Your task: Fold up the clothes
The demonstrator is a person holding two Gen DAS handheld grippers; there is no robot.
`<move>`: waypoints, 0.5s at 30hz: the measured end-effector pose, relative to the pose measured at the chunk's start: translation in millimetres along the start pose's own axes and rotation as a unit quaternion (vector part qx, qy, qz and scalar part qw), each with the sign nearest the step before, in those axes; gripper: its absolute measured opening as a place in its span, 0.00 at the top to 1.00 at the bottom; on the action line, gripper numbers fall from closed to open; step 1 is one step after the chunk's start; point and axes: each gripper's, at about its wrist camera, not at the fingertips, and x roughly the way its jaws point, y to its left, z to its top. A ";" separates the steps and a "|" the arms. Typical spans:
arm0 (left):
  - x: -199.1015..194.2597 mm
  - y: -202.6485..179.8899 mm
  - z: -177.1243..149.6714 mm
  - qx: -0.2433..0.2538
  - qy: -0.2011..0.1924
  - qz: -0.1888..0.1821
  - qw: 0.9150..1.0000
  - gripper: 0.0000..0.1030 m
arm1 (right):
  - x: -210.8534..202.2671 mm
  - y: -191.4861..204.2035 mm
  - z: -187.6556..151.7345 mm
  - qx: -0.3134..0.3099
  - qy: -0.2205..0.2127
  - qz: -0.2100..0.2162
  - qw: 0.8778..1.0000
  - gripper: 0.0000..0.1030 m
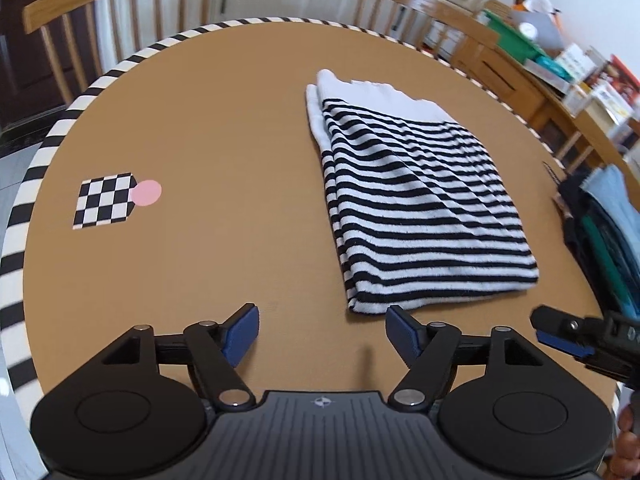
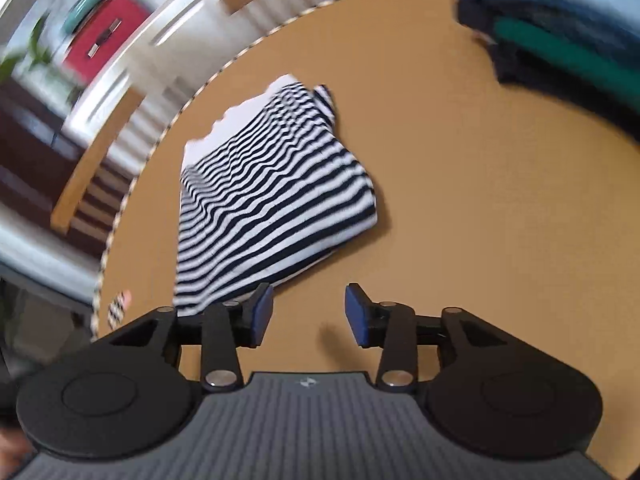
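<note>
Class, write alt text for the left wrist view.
A folded black-and-white striped garment lies on a round tan table, ahead and right of the open, empty left gripper. A checkerboard marker lies at left; stacked clothes sit at right.

No legible text, shelf boxes (image 1: 612,80) too blurred; gripper body (image 1: 322,402) crosshair emblem only

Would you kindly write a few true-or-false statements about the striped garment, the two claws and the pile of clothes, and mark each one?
1. The striped garment lies folded on the table. True.
2. The left claw is clamped on the garment. False: it is open, holding nothing.
3. The right claw is open. True.
4. The pile of clothes sits on top of the striped garment. False: it lies apart, near the table's edge.
5. A checkered marker is on the table. True.
</note>
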 end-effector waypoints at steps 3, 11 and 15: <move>-3.1 9.4 4.4 0.031 0.014 -0.019 0.999 0.28 | 1.6 7.7 -18.6 0.033 -0.011 -0.015 0.999 0.55; 10.8 4.6 38.0 0.118 0.026 -0.051 0.991 0.26 | 4.9 9.7 -53.0 0.114 -0.047 -0.010 0.992 0.55; 20.4 -3.4 59.8 0.149 0.019 -0.062 0.987 0.26 | 18.3 -2.7 -45.7 0.160 -0.057 0.017 0.985 0.55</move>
